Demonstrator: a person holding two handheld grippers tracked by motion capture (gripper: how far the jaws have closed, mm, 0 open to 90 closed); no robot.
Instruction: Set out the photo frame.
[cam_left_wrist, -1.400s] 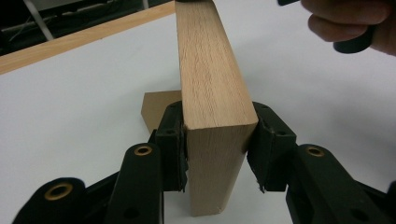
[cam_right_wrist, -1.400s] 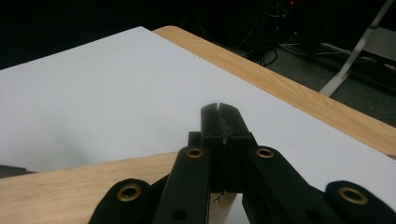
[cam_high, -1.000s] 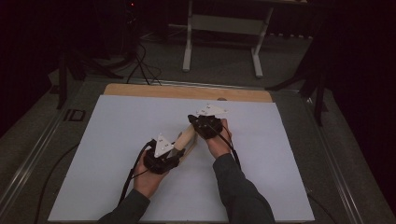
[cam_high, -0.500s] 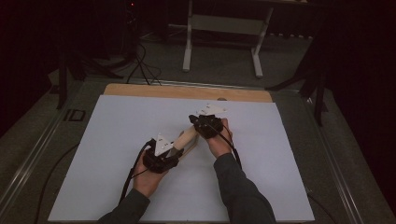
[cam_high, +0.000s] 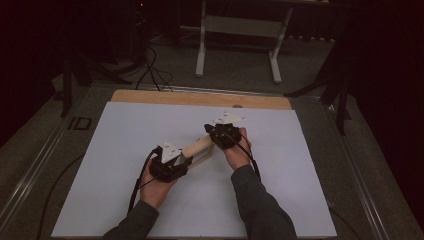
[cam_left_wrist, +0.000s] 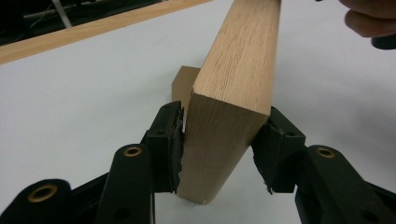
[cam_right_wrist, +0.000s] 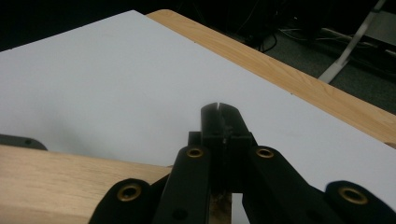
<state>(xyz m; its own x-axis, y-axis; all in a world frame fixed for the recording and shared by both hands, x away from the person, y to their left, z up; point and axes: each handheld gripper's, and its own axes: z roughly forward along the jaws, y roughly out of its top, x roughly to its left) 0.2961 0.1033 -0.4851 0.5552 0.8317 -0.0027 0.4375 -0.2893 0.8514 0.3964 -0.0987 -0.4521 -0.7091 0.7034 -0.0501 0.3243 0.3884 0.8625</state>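
A light wooden block (cam_high: 197, 147) lies slanted on the white sheet between my two grippers. The left gripper (cam_high: 184, 157) holds its near end. In the left gripper view the block (cam_left_wrist: 233, 93) sits tilted between the pads, which touch both its sides, and the left gripper (cam_left_wrist: 224, 135) has just been opening its jaws. A small second piece of wood (cam_left_wrist: 183, 83) lies behind the block. At the block's far end is the right gripper (cam_high: 212, 131). In its own view the right gripper (cam_right_wrist: 219, 109) has its jaws shut, beside and above the block (cam_right_wrist: 60, 182).
The white sheet (cam_high: 125, 150) covers the table, with a bare wooden strip (cam_high: 200, 97) along the far edge. Beyond it stand a metal stand (cam_high: 237, 25) and floor cables (cam_high: 150, 65). A person's fingers (cam_left_wrist: 369, 18) show at the top right of the left gripper view.
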